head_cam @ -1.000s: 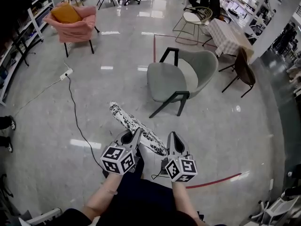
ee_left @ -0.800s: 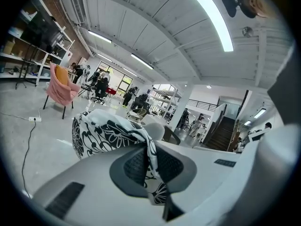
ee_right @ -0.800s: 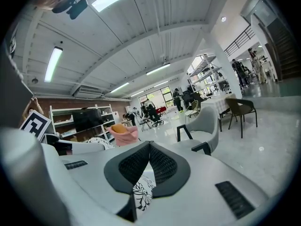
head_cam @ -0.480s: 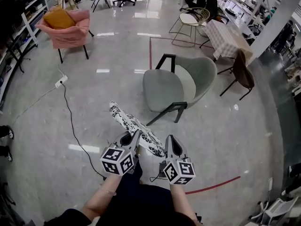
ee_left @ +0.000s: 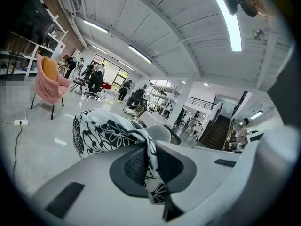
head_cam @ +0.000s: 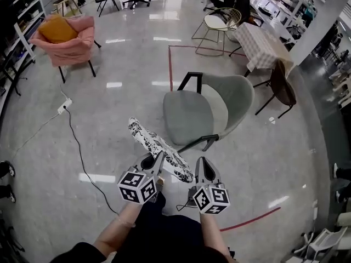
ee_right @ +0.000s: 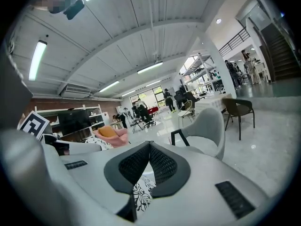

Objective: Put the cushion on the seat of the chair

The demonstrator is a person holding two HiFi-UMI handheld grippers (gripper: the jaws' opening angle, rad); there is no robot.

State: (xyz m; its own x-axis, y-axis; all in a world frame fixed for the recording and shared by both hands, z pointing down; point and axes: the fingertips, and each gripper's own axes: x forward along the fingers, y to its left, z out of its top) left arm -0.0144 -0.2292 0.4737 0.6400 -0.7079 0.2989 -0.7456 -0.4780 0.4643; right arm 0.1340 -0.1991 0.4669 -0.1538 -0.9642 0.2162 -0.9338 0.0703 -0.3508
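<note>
The left gripper (ee_left: 150, 161) has its fingers (ee_left: 135, 166) pinching a fold of the cushion (ee_left: 101, 131), a black-and-white flowered one. The cloth runs up between the pads and bulges out beyond them to the left.

The right gripper (ee_right: 149, 160) has its fingers (ee_right: 162, 166) pressed together at the tips, nipping the same flowered cloth (ee_right: 141, 192), which shows in the gap just below them.

In the head view the left gripper (head_cam: 158, 159) and the right gripper (head_cam: 202, 166) sit side by side, each in one of the person's hands. The cushion (head_cam: 156, 146) stretches from them up and to the left, held above the floor (head_cam: 263, 158). It is short of the chair (head_cam: 189, 116), which is grey with black legs. The seat lies just beyond and to the right of the cushion, not touching it.

Farther off to the left stands a pink chair (head_cam: 68, 45) with an orange pad (head_cam: 55, 29) on it. A black cable (head_cam: 82, 158) trails across the floor, and a red line (head_cam: 170, 64) is marked behind the chair.
</note>
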